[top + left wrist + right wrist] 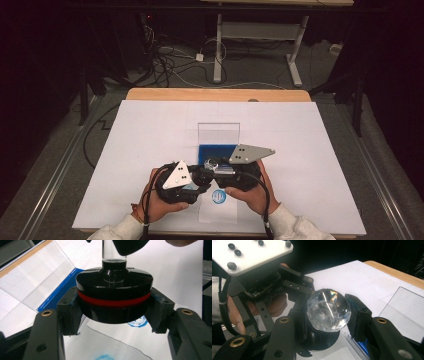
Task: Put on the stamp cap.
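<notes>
A stamp with a round black base (113,287) ringed in red and a clear faceted knob (328,310) is held above the paper. My left gripper (113,305) is shut on the base, one pad on each side. My right gripper (329,315) is shut on the knob. In the high view both grippers meet at the table's near middle, the left gripper (200,176) beside the right gripper (222,171), with the knob (212,163) between them. Just beyond lies a blue ink pad (216,150) with its clear lid (218,131) standing open.
A round blue print (218,196) marks a paper strip (217,214) under the hands, on a large white sheet (310,150) over the wooden table (215,94). A second blue print (103,357) shows nearer. Floor cables and a desk frame lie beyond the far edge.
</notes>
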